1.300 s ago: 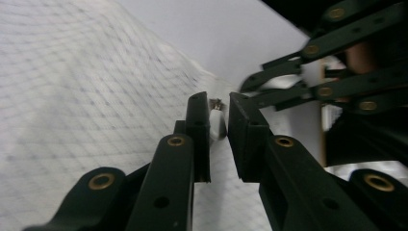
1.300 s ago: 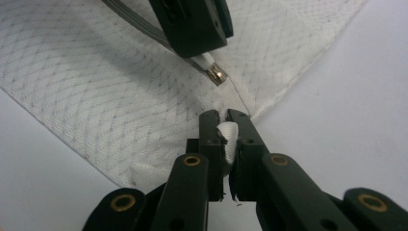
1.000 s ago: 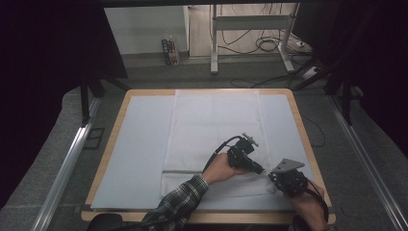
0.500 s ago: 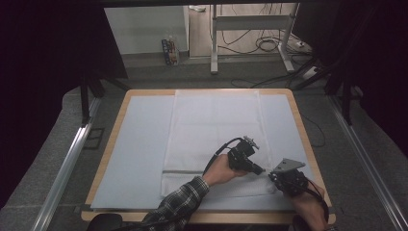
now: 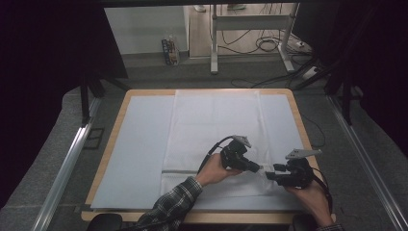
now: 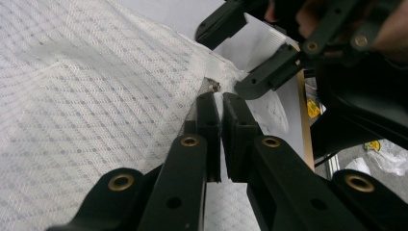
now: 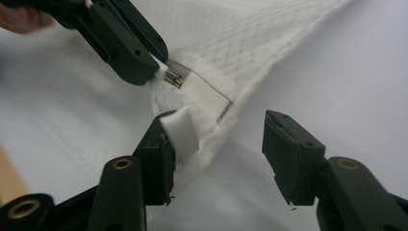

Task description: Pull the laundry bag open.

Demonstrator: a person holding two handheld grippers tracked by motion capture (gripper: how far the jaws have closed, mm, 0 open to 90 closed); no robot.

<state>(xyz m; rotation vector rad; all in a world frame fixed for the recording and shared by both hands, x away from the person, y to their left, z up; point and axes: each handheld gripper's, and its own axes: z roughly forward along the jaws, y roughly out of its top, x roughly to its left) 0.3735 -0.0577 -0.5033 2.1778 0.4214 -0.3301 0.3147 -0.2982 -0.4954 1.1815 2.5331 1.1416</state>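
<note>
We see a white patterned cloth point(image 5: 216, 130) spread on the pale sheet that covers the counter point(image 5: 120, 144), its long axis running from the near edge away toward the far edge. Its near right corner is lifted off the sheet. The left tongs point(image 6: 217, 103) are pressed together on that corner, pinching the cloth beside a small sewn tag point(image 7: 174, 77) whose writing we cannot read. The right tongs point(image 7: 231, 137) have just been opening and now stand spread; the corner's hem lies against one pad, the other pad well clear of it.
</note>
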